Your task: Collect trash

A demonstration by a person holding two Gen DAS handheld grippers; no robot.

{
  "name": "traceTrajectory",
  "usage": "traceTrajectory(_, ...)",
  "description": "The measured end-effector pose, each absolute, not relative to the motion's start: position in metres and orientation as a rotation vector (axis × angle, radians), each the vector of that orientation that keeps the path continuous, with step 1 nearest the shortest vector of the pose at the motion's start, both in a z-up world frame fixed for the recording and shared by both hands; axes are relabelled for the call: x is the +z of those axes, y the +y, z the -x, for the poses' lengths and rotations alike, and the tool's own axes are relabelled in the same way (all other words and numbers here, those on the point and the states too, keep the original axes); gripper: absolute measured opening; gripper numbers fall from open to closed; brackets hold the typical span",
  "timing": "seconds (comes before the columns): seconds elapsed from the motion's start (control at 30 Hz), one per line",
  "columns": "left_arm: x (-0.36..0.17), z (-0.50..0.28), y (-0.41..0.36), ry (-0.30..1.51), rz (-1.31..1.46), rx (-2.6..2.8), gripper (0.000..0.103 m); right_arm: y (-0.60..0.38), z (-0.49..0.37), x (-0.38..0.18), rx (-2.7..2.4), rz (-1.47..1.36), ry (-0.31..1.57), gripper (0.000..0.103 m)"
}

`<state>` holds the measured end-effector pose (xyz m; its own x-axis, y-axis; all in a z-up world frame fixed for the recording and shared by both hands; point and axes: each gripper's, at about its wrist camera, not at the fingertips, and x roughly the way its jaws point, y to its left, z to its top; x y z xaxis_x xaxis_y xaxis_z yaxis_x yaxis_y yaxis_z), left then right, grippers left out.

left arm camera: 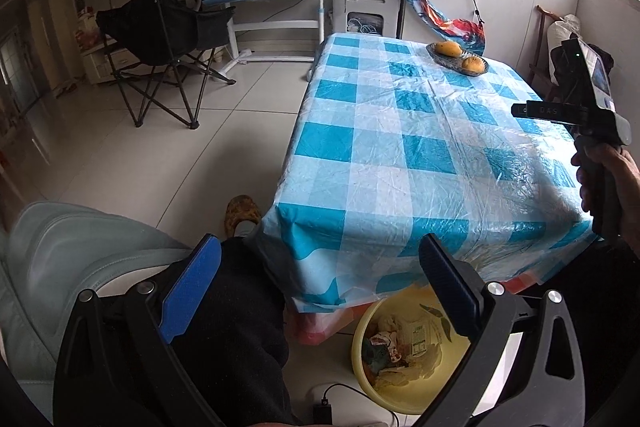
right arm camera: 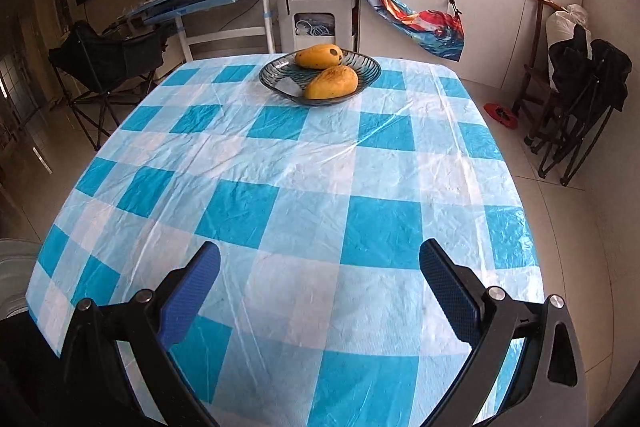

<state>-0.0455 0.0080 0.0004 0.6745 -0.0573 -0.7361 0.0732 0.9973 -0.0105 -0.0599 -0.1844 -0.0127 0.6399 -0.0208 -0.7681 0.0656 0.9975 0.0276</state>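
Left gripper (left arm camera: 320, 291): jaws spread wide, nothing between the blue pads. It hangs off the near corner of the table (left arm camera: 404, 131), above the person's dark trouser leg (left arm camera: 236, 331) and a slipper (left arm camera: 241, 215) on the tile floor.

Below and just right of its right finger sits the yellow basin (left arm camera: 366, 343), partly tucked under the tablecloth's hanging edge — this is where I see the trash (left arm camera: 404, 343): crumpled wrappers and a white packet with a printed label. The print is too small for me to read.

Right gripper (right arm camera: 320, 291): jaws also wide apart, empty, held over the blue-and-white checked cloth near the table's front edge. Straight ahead of it, at the far end, a dark glass dish (right arm camera: 276, 77) carries two mangoes (right arm camera: 332, 82).

In the left wrist view the right gripper appears far right, gripped by a hand (left arm camera: 612, 183). Its black bar shows faint letters — I make out "DAS", the rest unclear.

A black folding chair (left arm camera: 160, 39) stands well left of the table.
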Motion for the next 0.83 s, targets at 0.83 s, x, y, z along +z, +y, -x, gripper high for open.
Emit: traceTrajectory(0.83,-0.056,0.027,0.012,1.002,0.031,-0.187,0.096,-0.194,-0.036,-0.038,-0.114,-0.063,0.968,0.096)
